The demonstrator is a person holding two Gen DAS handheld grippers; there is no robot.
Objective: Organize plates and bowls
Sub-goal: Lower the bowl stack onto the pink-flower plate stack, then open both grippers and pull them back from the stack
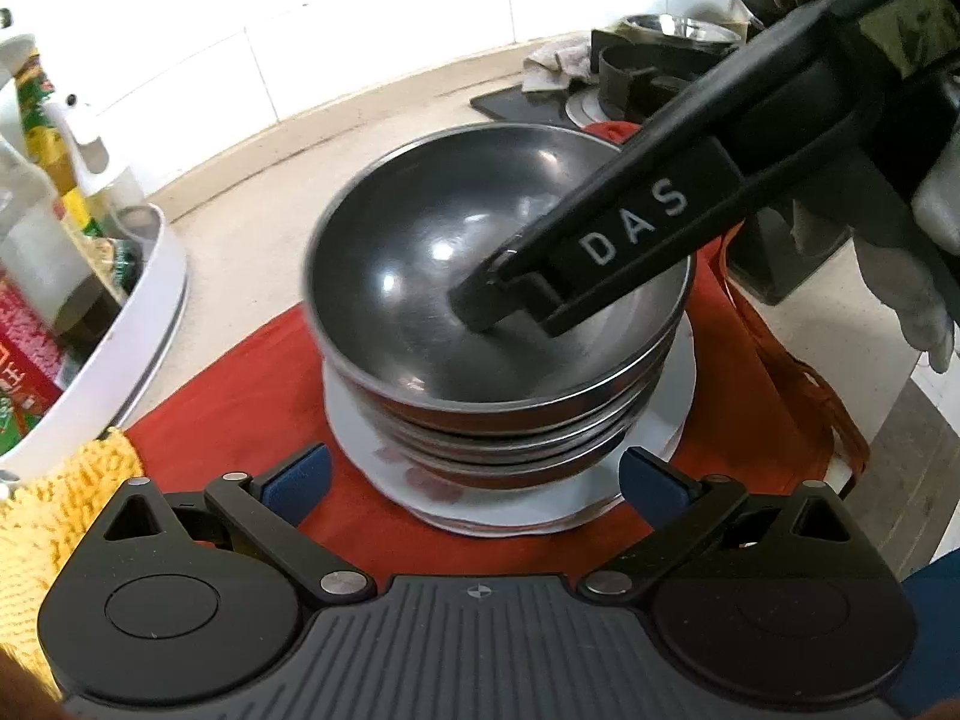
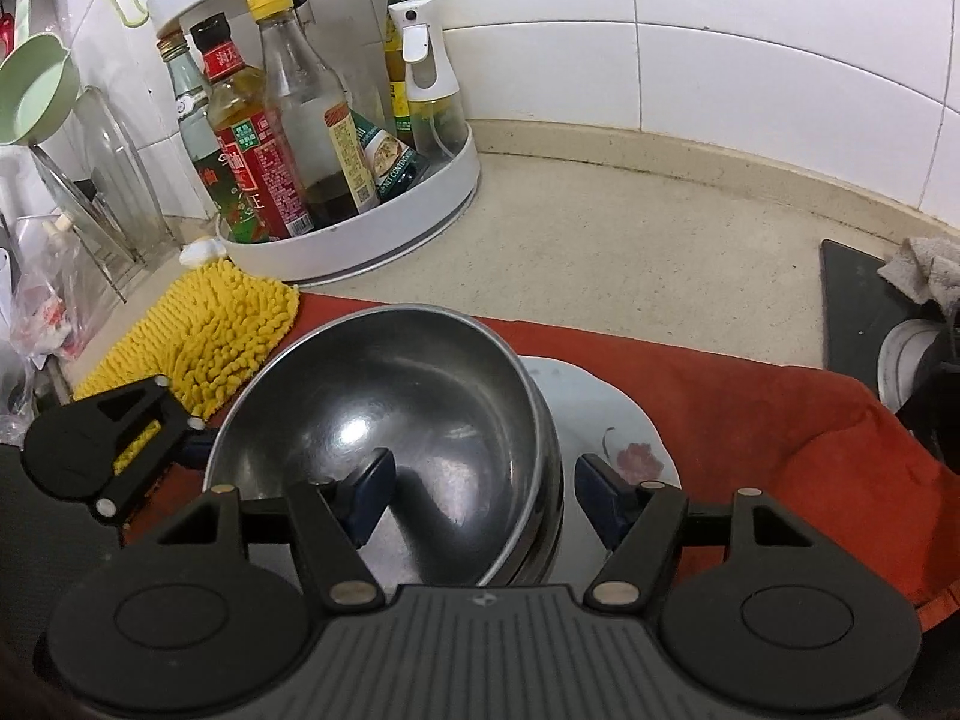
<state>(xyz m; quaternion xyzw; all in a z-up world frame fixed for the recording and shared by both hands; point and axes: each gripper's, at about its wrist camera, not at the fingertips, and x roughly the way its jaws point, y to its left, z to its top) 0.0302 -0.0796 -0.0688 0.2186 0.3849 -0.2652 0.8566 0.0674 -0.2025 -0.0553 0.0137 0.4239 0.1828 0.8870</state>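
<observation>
Top steel bowl (image 1: 480,276) sits tilted on the bowl stack (image 1: 516,438) on the floral plate (image 1: 528,510) mid red cloth (image 1: 240,408); right gripper (image 2: 480,501) spread astride its rim, left gripper (image 1: 474,474) spread, empty: careless withdrawal could snag the rim and topple it.

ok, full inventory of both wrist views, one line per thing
steel bowls: stack, count unclear, dark metal, on the plates
plates: stack, white, floral, on the red cloth
red cloth: one, on the counter
yellow mop pad: one, left of the bowls
condiment rack: one, white, holds bottles, by the wall
grey rag: one, far right
left tongs: open, before the plates
right tongs: open, astride the top bowl's rim
</observation>
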